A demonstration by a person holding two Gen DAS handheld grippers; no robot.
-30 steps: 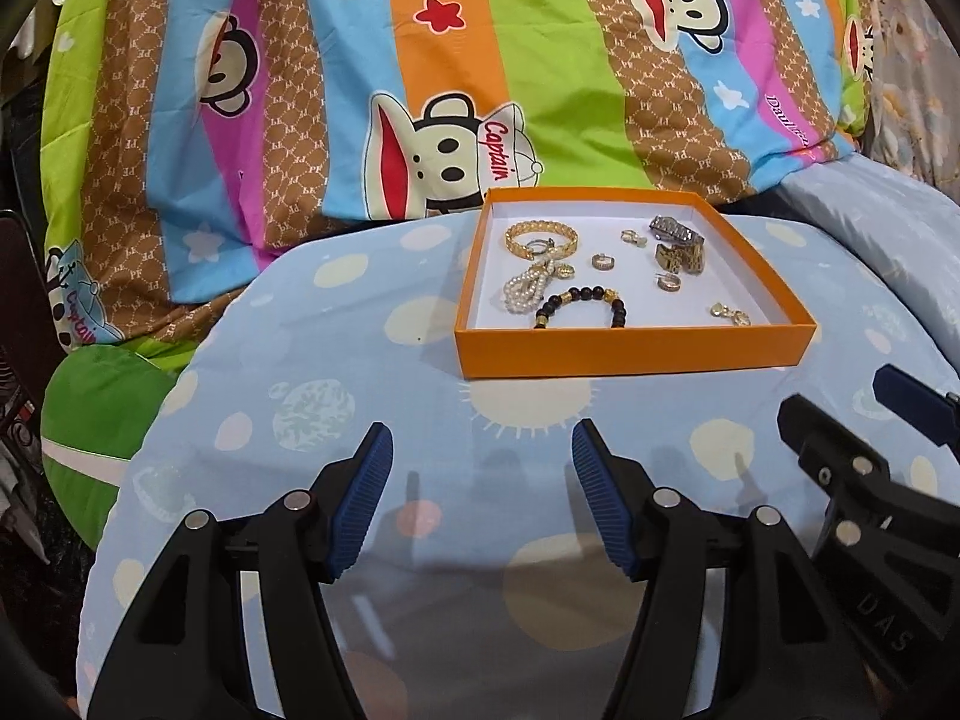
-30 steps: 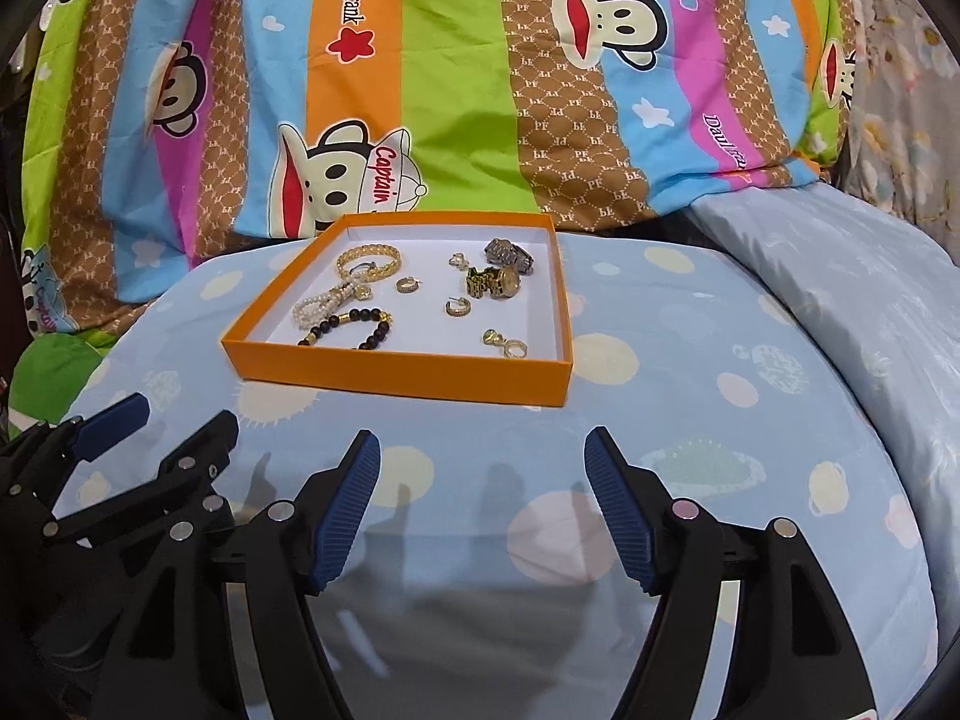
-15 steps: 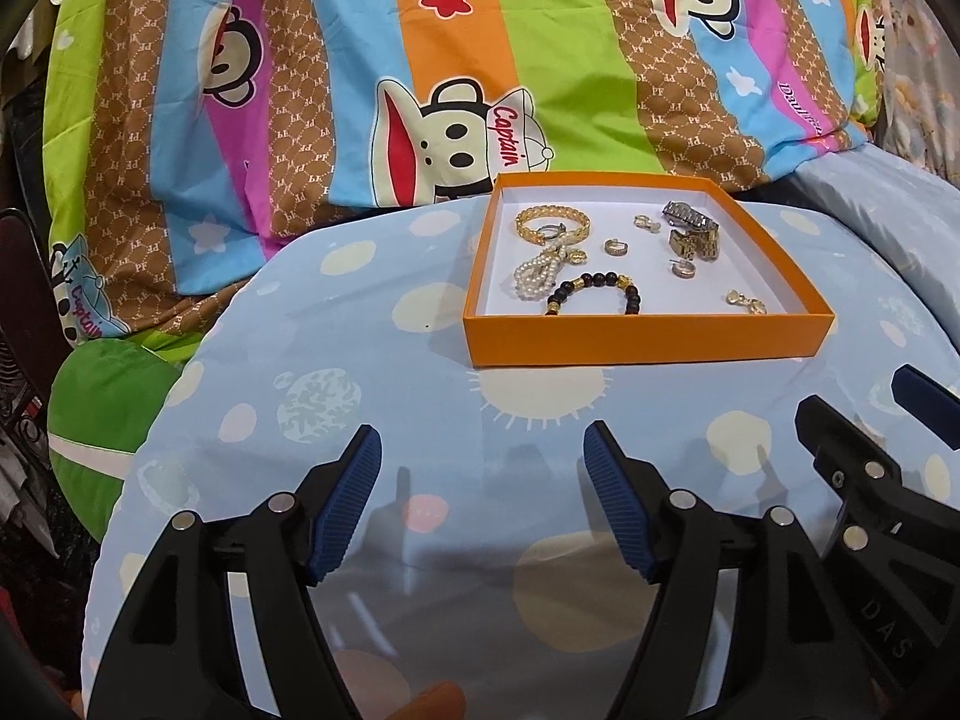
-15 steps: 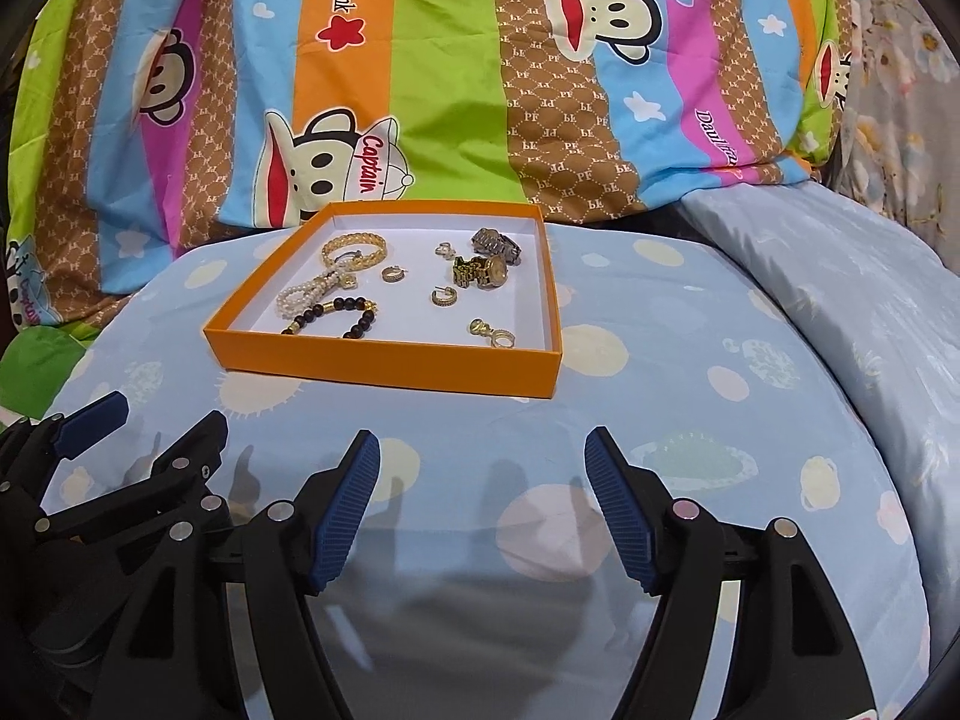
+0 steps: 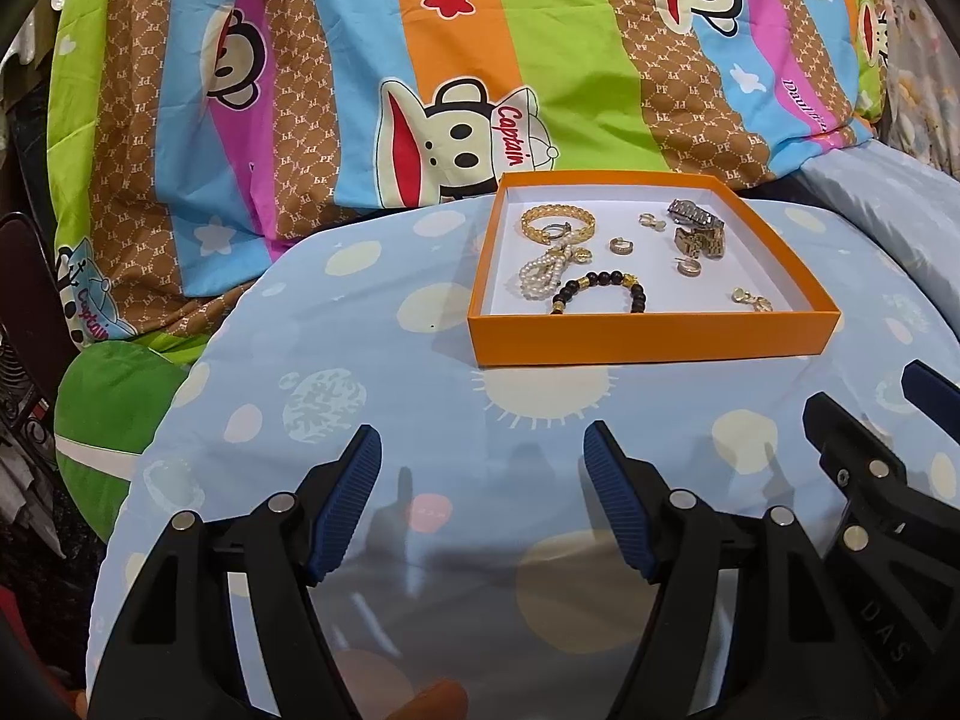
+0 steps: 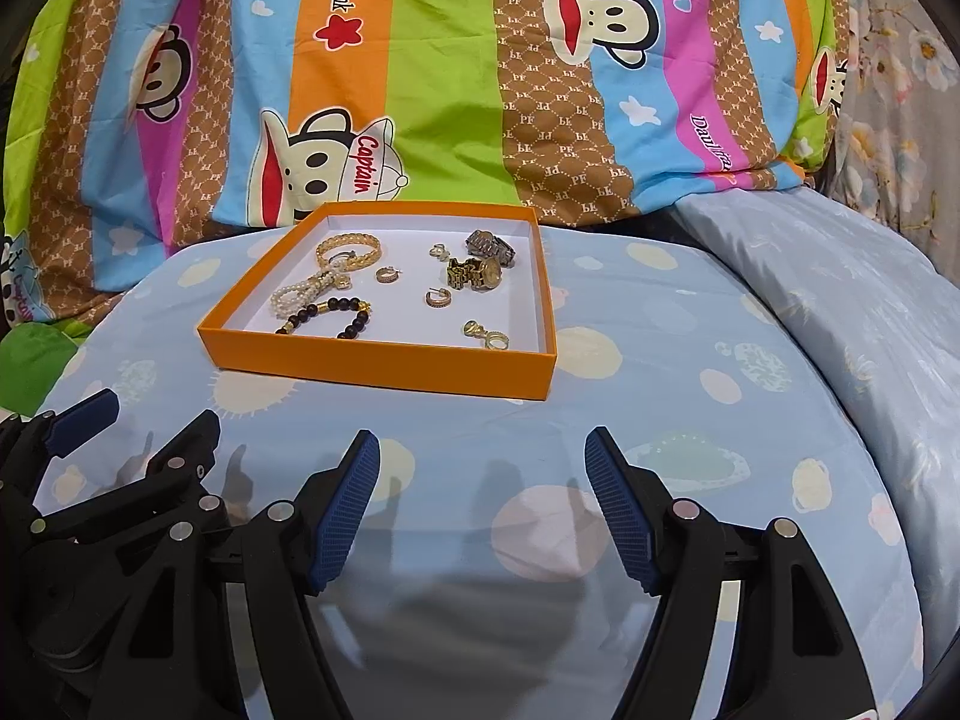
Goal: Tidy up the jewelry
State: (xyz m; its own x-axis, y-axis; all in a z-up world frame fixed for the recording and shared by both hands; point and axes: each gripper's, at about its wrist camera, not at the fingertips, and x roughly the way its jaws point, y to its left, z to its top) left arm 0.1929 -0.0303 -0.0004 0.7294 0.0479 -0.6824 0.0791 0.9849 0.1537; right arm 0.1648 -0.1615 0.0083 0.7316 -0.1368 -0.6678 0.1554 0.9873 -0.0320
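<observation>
All the jewelry — bracelets (image 5: 558,222), watches (image 6: 480,270), earrings (image 6: 486,333) — lies loose inside the orange tray (image 5: 654,336) on the bed (image 5: 372,372); my left gripper (image 5: 483,510) and right gripper (image 6: 483,507) gape wide, empty, near its front edge.

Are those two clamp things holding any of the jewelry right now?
No. The left hand-held gripper and the right hand-held gripper are both open and empty; the jewelry lies in the orange tray.

"Captain" on striped blanket (image 5: 540,60)
</observation>
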